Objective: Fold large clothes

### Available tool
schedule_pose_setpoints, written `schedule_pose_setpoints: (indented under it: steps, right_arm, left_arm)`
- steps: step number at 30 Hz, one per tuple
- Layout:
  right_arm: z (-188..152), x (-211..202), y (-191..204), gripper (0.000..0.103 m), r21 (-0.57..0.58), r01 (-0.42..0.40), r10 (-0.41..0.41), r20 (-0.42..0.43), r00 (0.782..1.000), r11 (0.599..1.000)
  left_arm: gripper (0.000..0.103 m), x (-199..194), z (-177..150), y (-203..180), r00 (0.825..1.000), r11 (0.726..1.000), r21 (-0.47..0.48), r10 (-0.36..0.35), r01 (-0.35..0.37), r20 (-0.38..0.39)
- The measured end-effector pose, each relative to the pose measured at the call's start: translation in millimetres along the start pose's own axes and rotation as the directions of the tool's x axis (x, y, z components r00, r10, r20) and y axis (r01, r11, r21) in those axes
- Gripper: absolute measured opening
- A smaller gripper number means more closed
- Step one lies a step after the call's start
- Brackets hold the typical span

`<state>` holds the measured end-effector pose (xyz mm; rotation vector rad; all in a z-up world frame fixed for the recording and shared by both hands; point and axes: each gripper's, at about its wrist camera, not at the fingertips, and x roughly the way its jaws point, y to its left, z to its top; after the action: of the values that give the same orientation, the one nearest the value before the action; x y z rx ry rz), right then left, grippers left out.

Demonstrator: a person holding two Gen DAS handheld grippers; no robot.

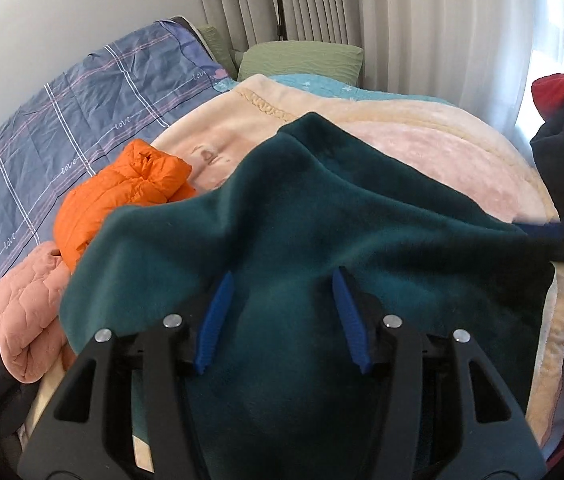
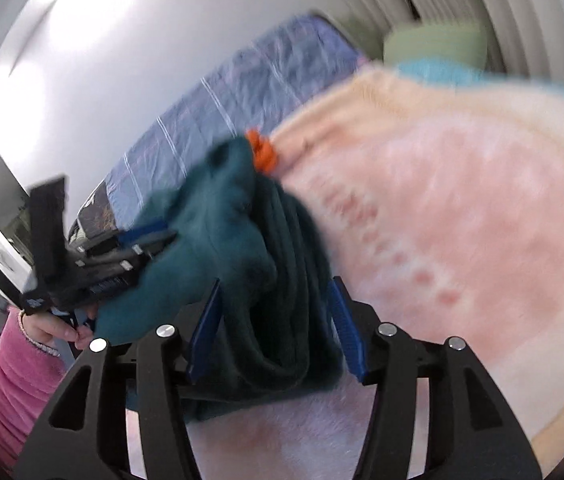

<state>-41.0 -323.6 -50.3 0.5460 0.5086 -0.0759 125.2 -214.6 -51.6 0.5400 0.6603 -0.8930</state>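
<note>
Both tongs, left [image 1: 282,320] and right [image 2: 276,328], stand apart with the teal fleece garment [image 1: 313,216] bunched loosely between their blue pads on the bed's pink blanket [image 1: 433,148], so I judge I'm mid-fold and must next re-grip an edge.

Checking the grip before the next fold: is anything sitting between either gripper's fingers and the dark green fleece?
Nothing visible. The dark green fleece itself lies between the fingers of the left gripper; a bunched fold of it sits between the fingers of the right gripper. The orange puffer jacket lies off to the side.
</note>
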Motion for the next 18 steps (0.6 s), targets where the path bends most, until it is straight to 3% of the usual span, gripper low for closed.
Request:
schedule_pose_setpoints:
  steps: [3, 5, 7, 8, 10, 12, 18]
  right_arm:
    - [10, -2, 28, 0.042, -0.128, -0.032, 0.039, 0.054, 0.998, 0.991]
    - [5, 21, 36, 0.035, -0.139, -0.031, 0.028, -0.023, 0.999, 0.99]
    - [-11, 62, 26, 0.024, -0.12, 0.05, -0.067, -0.145, 0.987, 0.992]
    - [-23, 81, 22, 0.017, -0.176, 0.106, -0.131, -0.136, 0.982, 0.979]
    - [-34, 90, 29, 0.017, -0.291, 0.164, -0.199, -0.096, 0.975, 0.943]
    - [-30, 88, 32, 0.017, -0.259, 0.197, -0.231, -0.105, 0.967, 0.945]
    - [-23, 91, 28, 0.017, -0.267, 0.155, -0.196, -0.132, 0.972, 0.951]
  left_arm:
    - [0.052, 3, 5, -4, 1.0, 1.0, 0.021, 0.011, -0.011, -0.013]
    - [0.052, 4, 6, -7, 1.0, 0.999, 0.03, 0.023, -0.022, -0.013]
    - [0.052, 5, 5, -7, 1.0, 0.999, 0.03, 0.025, -0.024, -0.007]
    - [0.052, 7, 3, -7, 1.0, 0.999, 0.037, 0.02, -0.02, -0.007]
    - [0.053, 22, 1, -9, 0.998, 0.997, 0.061, 0.057, -0.055, -0.018]
    - [0.053, 32, 7, -10, 0.997, 0.997, 0.042, 0.069, -0.068, -0.024]
    - [0.053, 23, 6, -8, 0.998, 0.998, 0.039, 0.058, -0.057, -0.004]
